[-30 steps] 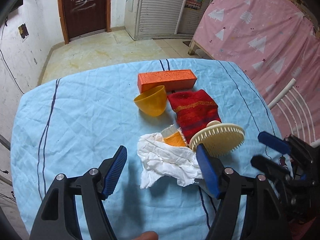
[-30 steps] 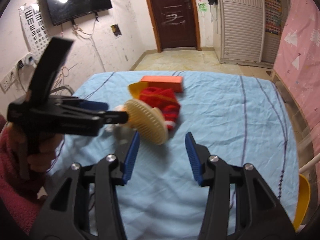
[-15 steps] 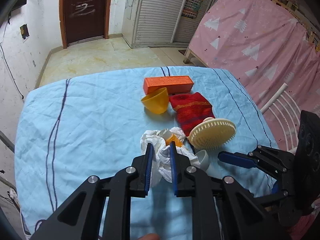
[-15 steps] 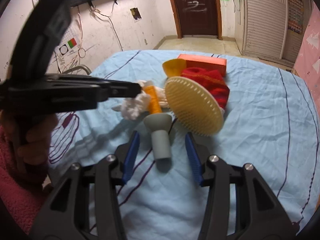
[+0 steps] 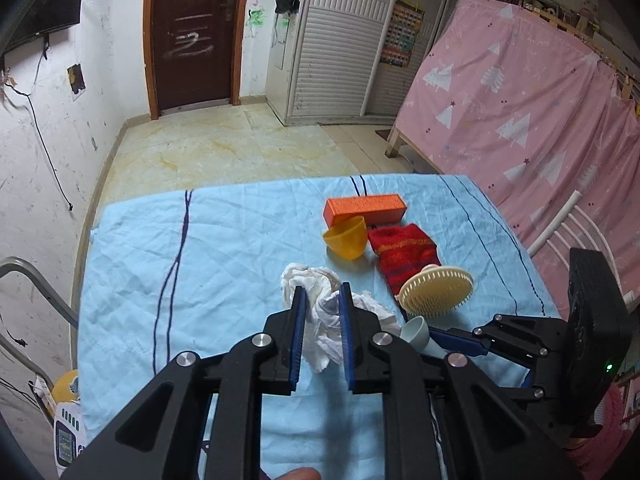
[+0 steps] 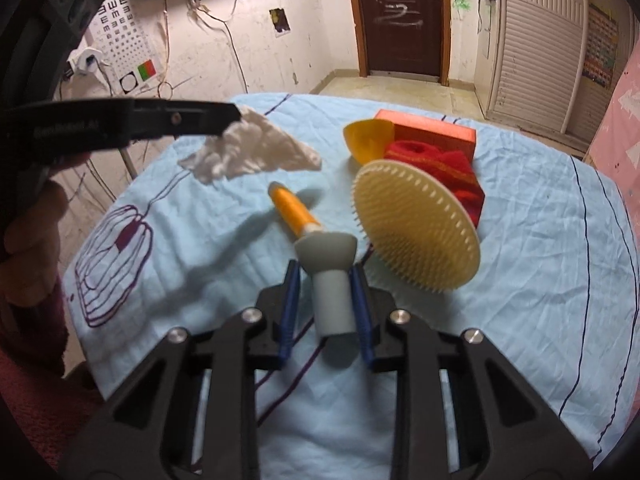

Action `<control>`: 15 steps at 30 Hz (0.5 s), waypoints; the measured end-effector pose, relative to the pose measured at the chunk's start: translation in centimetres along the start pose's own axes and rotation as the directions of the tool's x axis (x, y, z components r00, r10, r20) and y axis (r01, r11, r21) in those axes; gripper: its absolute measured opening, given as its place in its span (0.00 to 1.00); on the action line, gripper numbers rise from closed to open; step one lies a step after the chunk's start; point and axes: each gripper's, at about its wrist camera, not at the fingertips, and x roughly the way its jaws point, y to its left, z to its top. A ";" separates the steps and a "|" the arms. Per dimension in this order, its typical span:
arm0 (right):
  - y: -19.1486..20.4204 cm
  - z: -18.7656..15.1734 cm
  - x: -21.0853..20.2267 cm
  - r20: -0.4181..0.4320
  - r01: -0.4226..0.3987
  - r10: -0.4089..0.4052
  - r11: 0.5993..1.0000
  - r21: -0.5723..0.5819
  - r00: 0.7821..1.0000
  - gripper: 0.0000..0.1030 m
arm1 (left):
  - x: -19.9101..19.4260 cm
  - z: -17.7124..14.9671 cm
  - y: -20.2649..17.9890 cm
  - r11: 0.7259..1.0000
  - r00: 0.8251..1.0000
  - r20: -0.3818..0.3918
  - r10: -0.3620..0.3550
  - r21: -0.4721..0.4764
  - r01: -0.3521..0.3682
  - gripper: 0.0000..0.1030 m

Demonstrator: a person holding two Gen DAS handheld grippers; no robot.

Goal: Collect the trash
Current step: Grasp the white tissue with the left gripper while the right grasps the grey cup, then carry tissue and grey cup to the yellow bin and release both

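Tissue (image 5: 320, 312), the crumpled white trash, is hanging clamped between the left gripper (image 5: 321, 300) pads, lifted clear of the sheet (image 5: 224, 264) just nearer than the yellow cup (image 5: 346, 238). Beside it, the right gripper (image 6: 325, 298) is closing on the grey stem of an orange brush (image 6: 316, 252) lying near-side of the cup; its jaws have just been narrowing and are now pressing the stem on both sides. To do this well, the left grip should be kept tight while the wad is carried away, since a loose tail is dangling, and the right should be raised straight so the brush is not dragging against the round comb (image 6: 416, 228). Counting from near to far: one tissue, one brush, one comb, one red cloth (image 5: 404, 252), one cup, and one orange box (image 5: 364, 206) just behind the cup.
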 end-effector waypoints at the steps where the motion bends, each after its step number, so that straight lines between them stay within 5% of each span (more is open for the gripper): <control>1: -0.1 -0.1 -0.4 0.010 0.002 -0.002 1.000 0.001 1.000 0.24 | -0.5 0.2 0.0 1.000 1.000 0.013 0.008 0.002 -0.008 0.07; 15: -4.7 -0.6 -7.9 0.187 0.024 -0.044 0.994 0.109 0.981 0.24 | -3.5 2.4 -5.7 0.994 0.996 0.087 0.002 0.110 -0.012 0.07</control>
